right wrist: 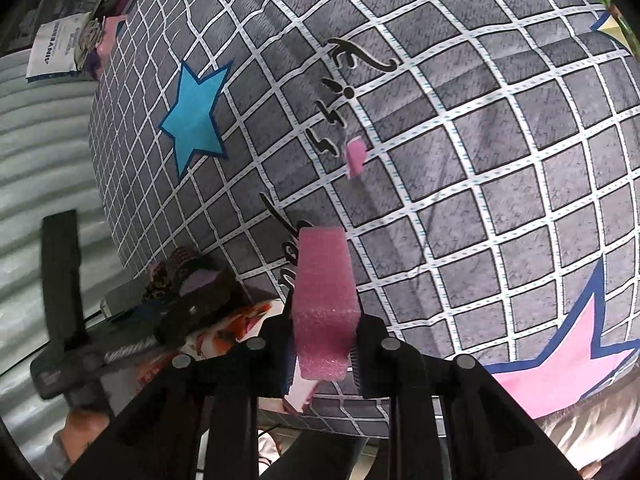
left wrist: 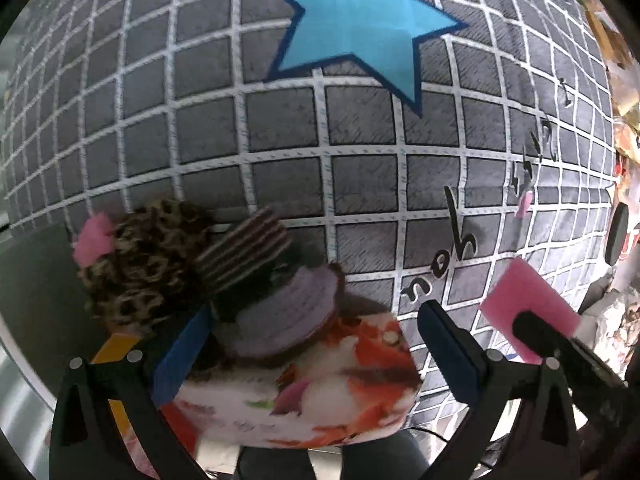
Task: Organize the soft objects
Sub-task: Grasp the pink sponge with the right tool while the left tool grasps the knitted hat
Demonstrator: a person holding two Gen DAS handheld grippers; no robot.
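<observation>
My right gripper [right wrist: 323,344] is shut on a pink foam sponge [right wrist: 325,300], held above the grey checked bedsheet [right wrist: 480,180]. The same sponge shows in the left wrist view [left wrist: 528,304], at the right. My left gripper [left wrist: 304,344] is open around a pile of soft things at the bed's near edge: a floral white-and-orange pouch [left wrist: 304,392], a lilac knitted piece [left wrist: 288,308], a striped brown cloth [left wrist: 244,252] and a leopard-print scrunchie [left wrist: 148,264] with a pink scrap [left wrist: 94,236]. A small pink foam piece [right wrist: 355,156] lies on the sheet farther off.
The sheet carries a blue star [left wrist: 360,28] and a pink star [right wrist: 560,372]. Clutter lines the bed's right side [left wrist: 624,120]. A white bag [right wrist: 56,52] and other items lie at the far corner. A corrugated grey surface [right wrist: 40,160] lies beside the bed.
</observation>
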